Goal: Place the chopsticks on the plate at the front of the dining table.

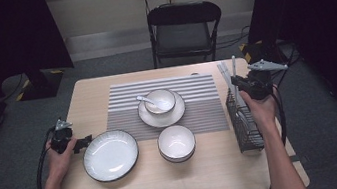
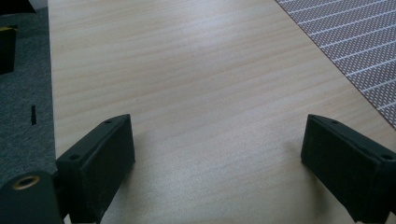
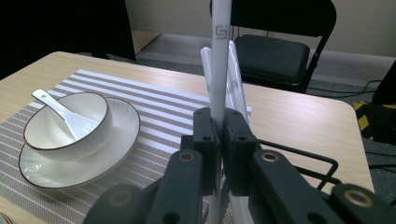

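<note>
At the top centre we see a black folding chair [image 1: 185, 31] against a pale wall [image 1: 108, 7], grey carpet [image 1: 101, 66] below, dark curtains [image 1: 0, 33] at both upper corners.

A light wooden table [image 1: 105, 91] with rounded corners carries a grey-and-white striped placemat [image 1: 198, 105] at its centre, reaching toward the far edge. On the bare wood by the near edge of the placemat lie a wide white plate [image 1: 110, 155] toward the left edge and, beside it, a white bowl [image 1: 177, 143] overlapping the placemat's near border. A black wire rack [image 1: 246, 131] stands along the right edge.
</note>
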Tool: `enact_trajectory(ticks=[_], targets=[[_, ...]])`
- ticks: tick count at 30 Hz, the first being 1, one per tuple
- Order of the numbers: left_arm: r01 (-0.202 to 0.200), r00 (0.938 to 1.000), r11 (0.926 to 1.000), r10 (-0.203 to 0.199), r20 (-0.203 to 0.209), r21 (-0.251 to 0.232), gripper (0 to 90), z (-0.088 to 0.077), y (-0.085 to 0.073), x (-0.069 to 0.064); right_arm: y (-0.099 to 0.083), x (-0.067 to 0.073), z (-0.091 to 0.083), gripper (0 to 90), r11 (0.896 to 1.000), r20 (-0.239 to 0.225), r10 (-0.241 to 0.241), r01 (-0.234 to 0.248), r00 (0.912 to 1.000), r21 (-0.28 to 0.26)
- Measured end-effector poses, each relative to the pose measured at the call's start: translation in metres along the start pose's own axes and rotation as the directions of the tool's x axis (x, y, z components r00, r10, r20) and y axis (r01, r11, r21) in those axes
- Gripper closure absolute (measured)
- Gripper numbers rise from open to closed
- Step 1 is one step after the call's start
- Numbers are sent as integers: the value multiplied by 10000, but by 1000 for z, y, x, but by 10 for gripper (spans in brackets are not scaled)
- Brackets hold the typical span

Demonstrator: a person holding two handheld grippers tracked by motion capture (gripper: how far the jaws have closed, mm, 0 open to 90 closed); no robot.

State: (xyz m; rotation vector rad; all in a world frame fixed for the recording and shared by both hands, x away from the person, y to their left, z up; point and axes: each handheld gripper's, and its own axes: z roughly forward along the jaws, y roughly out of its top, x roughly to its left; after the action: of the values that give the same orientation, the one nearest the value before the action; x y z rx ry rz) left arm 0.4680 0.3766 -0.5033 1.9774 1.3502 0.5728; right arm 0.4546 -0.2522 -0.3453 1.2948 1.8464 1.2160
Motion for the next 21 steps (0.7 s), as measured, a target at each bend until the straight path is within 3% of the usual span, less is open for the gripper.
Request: enact_trajectory(ticks=[21], targets=[[-5,10000,10000,5,-5,1,93,0,0,0,19,0,-14,856,9982,-129,-11,3,9999,-606]])
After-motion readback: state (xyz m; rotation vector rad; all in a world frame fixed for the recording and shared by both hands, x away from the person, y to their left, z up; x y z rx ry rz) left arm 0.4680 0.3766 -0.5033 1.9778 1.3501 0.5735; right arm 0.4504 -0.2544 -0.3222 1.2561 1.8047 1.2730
